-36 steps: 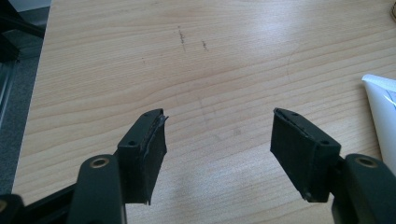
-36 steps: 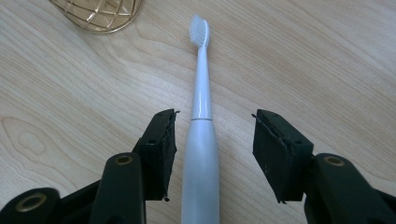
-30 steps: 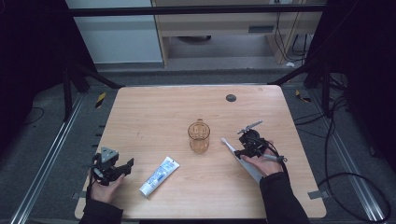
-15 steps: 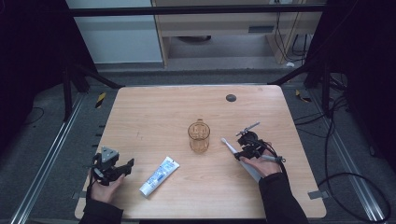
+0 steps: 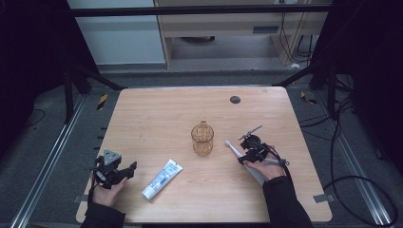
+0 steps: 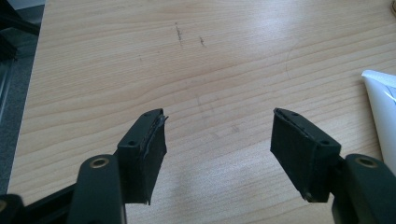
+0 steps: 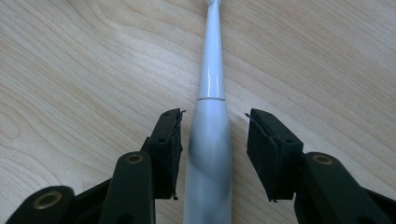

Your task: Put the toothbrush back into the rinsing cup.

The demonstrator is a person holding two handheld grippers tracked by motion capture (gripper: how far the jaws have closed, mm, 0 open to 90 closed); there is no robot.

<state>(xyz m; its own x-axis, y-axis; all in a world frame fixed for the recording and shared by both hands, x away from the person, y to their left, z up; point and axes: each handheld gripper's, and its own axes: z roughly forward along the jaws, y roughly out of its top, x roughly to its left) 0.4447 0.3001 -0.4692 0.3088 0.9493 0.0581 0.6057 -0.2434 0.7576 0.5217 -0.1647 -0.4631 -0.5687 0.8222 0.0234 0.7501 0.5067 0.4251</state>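
Toothbrush (image 7: pixel 208 140) head cut off, right tool (image 7: pixel 212 154) closing around it

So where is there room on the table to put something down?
The far half of the light wooden table is bare, behind the amber glass mug. Near the front it is crowded: white toothpaste tube, white electric toothbrush.

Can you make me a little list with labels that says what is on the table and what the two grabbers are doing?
table: wooden table
middle: clear amber cup, upright
lying flat: white electric toothbrush, toothpaste tube
right gripper: jaws either side of the toothbrush handle, have just been closing, small gaps left, not pressing yet
left gripper: open, nothing between the jaws, over bare wood beside the tube
cup and toothbrush: apart
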